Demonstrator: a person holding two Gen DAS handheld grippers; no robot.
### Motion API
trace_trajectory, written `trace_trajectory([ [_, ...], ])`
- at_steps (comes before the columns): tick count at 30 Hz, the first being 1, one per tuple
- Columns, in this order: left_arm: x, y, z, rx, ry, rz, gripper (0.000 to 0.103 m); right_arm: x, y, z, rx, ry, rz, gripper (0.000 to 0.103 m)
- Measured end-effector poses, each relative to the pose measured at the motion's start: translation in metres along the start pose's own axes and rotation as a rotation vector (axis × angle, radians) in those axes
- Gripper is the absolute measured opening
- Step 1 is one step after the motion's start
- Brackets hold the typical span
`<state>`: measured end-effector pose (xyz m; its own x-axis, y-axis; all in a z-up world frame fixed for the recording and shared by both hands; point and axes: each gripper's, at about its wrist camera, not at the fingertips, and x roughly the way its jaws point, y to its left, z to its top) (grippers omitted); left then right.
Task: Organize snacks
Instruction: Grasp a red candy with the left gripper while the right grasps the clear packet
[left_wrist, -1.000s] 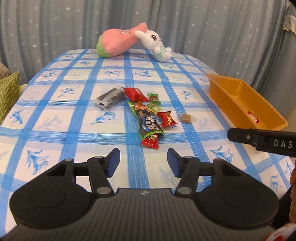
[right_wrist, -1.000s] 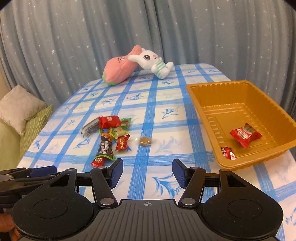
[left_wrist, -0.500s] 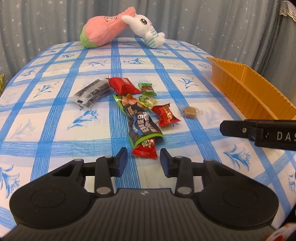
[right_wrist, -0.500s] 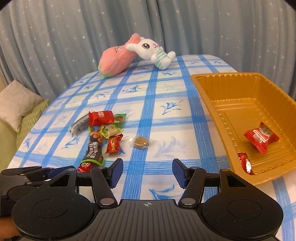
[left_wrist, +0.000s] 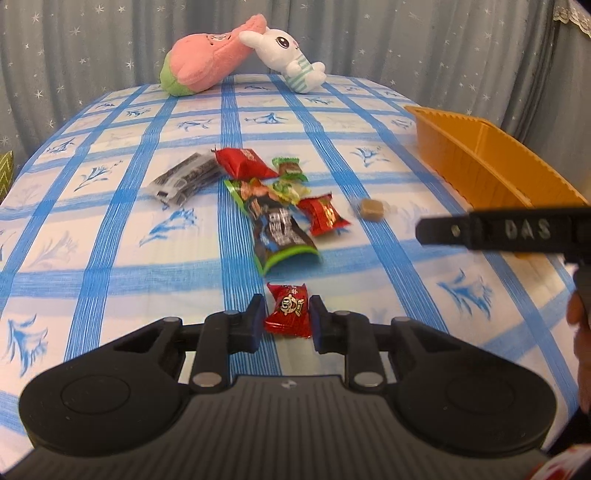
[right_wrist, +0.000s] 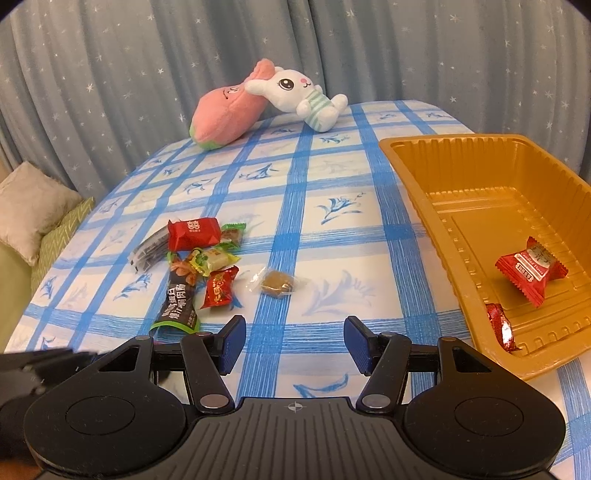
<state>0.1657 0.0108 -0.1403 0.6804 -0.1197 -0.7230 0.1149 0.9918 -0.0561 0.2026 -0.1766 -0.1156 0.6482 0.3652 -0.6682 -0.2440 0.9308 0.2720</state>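
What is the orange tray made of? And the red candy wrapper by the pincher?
The orange tray looks like thin moulded plastic: glossy, with ribbed walls. The red candy wrapper between the left gripper pads looks like shiny crinkled foil or plastic film.

My left wrist camera sits just behind the left tool (left_wrist: 286, 319), low over the near edge of the counter (left_wrist: 110, 221), facing down and across toward the far edge. My right wrist camera rides behind the right tool (right_wrist: 293, 341) likewise, a little higher, beside the orange tray (right_wrist: 413, 184) at the right edge. Both share the snack pile (left_wrist: 273, 206) at mid-counter, the tray and the plush toys (right_wrist: 258, 107) at the far edge.
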Motion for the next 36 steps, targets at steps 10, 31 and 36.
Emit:
trace_trajectory([
  [10, 0.004, -0.006, 0.000, 0.077, -0.007, 0.006, 0.023, 0.004, 0.001, -0.001, -0.014, 0.010, -0.009, 0.059],
  [31, -0.001, 0.025, 0.013, -0.037, -0.060, 0.033, 0.018, 0.061, 0.022, 0.021, -0.276, 0.003, -0.025, 0.059],
  [36, 0.000, 0.028, 0.012, -0.051, -0.056, 0.026, 0.018, 0.080, 0.025, 0.022, -0.375, 0.037, -0.019, 0.058],
])
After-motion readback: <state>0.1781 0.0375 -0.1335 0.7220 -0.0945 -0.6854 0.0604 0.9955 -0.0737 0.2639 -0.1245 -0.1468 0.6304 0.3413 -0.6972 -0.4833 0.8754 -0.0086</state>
